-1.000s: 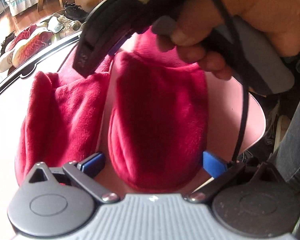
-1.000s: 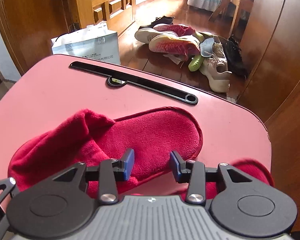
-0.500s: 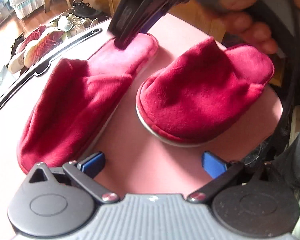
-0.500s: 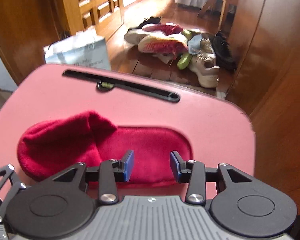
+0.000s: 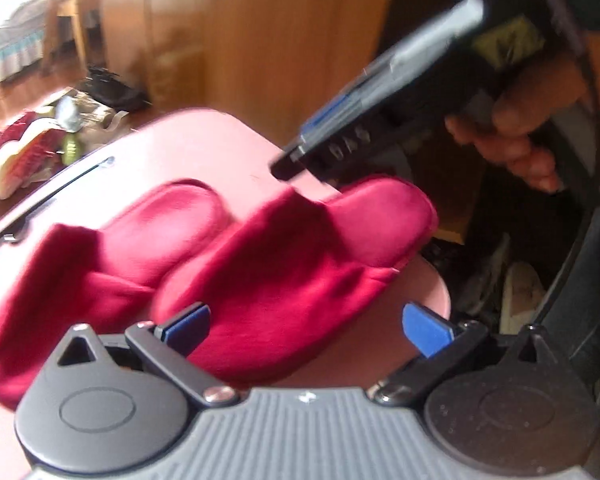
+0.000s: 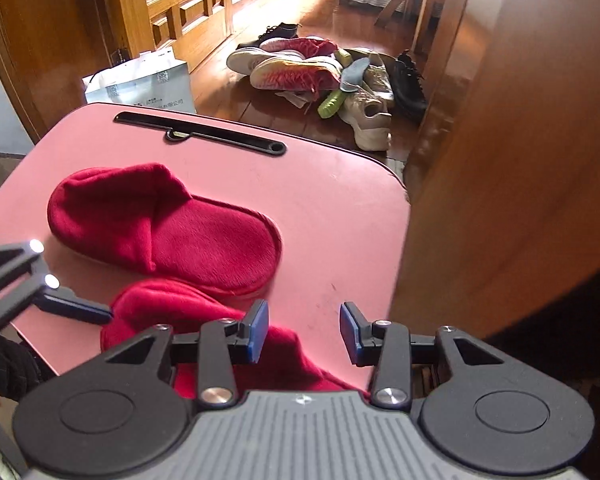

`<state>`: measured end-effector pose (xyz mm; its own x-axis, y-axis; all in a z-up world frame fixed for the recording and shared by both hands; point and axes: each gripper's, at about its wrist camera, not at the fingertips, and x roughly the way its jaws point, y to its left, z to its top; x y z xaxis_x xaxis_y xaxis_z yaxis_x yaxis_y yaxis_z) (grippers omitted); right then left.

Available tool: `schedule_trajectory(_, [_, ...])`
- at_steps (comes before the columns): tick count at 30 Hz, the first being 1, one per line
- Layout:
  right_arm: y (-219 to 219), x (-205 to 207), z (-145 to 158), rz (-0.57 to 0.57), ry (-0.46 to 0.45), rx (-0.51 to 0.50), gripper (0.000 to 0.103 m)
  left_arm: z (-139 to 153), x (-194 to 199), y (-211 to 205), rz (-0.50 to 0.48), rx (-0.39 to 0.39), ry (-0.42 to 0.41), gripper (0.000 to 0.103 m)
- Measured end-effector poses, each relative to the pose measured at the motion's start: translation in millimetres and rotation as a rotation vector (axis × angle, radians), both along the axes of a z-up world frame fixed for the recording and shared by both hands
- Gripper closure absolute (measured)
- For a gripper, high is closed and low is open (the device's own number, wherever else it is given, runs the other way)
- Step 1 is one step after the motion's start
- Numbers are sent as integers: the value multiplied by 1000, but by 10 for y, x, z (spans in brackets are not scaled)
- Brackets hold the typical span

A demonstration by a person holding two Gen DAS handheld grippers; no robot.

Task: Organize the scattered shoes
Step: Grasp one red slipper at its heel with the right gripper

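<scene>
Two red plush slippers lie side by side on the pink table (image 6: 340,208). The right wrist view has one further off (image 6: 168,224) and one close under the camera (image 6: 172,304). They appear blurred in the left wrist view, one on the left (image 5: 112,256) and one on the right (image 5: 300,256). My left gripper (image 5: 306,324) hangs open above the right slipper's toe, not touching it. My right gripper (image 6: 303,332) is open with only bare table between its fingers; the near slipper lies under its left finger. A hand holds the right gripper (image 5: 300,156) above the slippers' heels.
A black slot bar (image 6: 204,136) runs along the table's far edge. On the wooden floor beyond lies a pile of several sneakers (image 6: 320,72), with a white paper bag (image 6: 140,84) to the left. A wooden cabinet wall (image 6: 500,160) stands close on the table's right.
Both grippers have drawn back and up from the slippers. The left gripper no longer straddles a slipper's toe. The right gripper has lifted off the far slipper's heel.
</scene>
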<state>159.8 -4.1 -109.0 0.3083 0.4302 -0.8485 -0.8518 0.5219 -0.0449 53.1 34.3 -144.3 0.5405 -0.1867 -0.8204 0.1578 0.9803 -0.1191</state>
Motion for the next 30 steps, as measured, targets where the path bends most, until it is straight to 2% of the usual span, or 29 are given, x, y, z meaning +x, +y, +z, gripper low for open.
schedule_trajectory(3, [-107,21,-40,-6,4,-24,78,-71,51,-125,-14,3,-3,0])
schedule_trajectory(8, [-170,50,-213,2,32,-88,83,-258,155,-207,-11,61,20,0])
schedule_trajectory(12, [-135,-62,-370,70,24,-161,83,-303,148,-289,-35,114,12,0])
schedule_trajectory(15, [-105,-162,-428,117,12,-185,90,-322,118,-302,-37,123,14,0])
schedule_trajectory(19, [-81,-259,-447,158,8,-194,91,-316,75,-253,-9,95,27,0])
schedule_trajectory(25, [-37,-414,-442,213,10,-188,91,-303,-74,-280,5,131,49,0])
schedule_trajectory(30, [102,-510,-442,245,34,-163,91,-298,-228,-191,55,152,74,0])
